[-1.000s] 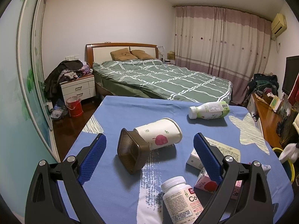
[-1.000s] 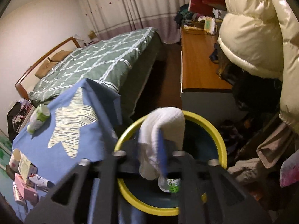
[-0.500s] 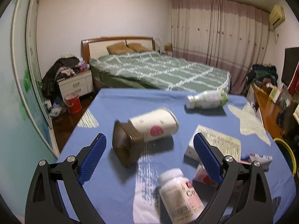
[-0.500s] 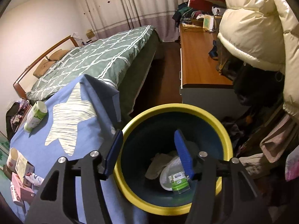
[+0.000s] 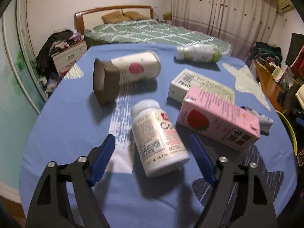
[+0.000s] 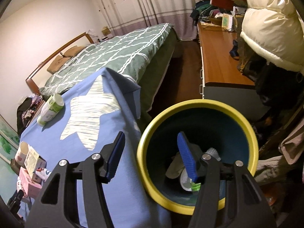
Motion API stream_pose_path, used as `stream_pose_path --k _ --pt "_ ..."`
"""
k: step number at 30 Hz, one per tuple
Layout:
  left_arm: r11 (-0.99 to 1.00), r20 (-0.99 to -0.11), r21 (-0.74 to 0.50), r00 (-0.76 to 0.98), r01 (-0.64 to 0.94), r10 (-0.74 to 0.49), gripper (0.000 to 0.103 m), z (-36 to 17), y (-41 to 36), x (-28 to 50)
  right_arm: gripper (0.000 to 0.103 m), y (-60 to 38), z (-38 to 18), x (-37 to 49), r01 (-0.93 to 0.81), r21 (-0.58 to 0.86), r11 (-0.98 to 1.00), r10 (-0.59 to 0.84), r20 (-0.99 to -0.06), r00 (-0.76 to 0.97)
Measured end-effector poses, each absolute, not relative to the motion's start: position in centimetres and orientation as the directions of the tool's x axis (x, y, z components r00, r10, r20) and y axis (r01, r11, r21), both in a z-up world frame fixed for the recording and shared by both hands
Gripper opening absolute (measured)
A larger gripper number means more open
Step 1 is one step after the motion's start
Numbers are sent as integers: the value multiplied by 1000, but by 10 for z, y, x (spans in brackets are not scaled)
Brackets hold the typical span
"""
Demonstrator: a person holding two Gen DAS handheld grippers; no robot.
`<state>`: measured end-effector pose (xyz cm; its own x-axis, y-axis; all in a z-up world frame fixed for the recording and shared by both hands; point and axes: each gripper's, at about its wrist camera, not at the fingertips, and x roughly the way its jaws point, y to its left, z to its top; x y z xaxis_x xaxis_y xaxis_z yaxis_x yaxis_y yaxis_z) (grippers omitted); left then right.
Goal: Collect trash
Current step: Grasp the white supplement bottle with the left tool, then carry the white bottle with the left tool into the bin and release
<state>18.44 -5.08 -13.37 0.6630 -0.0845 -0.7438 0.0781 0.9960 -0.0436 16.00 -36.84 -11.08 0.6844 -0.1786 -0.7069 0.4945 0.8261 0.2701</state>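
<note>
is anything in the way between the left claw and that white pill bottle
Nothing visible. The white pill bottle lies on its side between the closing jaws of the left claw. The pink carton sits beside it.

Two bottles lie on the table (image 5: 66,133): a white pill bottle (image 5: 159,140) at six o'clock and a green-and-white drink bottle (image 5: 197,53) at one. Two cartons: one pink (image 5: 218,121), one white (image 5: 201,87). One paper cup (image 5: 136,69), one brown container (image 5: 104,84), one yellow-rimmed bin (image 6: 190,104).

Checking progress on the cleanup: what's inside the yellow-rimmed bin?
The bin holds a crumpled white cloth and a green-labelled bottle. The right gripper's finger covers part of the bottom.
</note>
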Motion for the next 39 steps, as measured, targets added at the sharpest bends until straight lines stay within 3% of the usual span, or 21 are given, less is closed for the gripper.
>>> stream_pose_path --k 8,27,39 --pt "995 -761 -64 642 70 -94 49 -142 -50 190 55 -368 -117 155 485 295 823 -155 -705 692" --pt "978 -671 25 728 207 -137 47 -82 -69 144 55 -372 -116 148 471 327 819 -132 -691 710" --pt "900 -625 -6 701 436 -343 47 -42 -152 121 55 -401 -119 128 513 341 788 -170 -681 713"
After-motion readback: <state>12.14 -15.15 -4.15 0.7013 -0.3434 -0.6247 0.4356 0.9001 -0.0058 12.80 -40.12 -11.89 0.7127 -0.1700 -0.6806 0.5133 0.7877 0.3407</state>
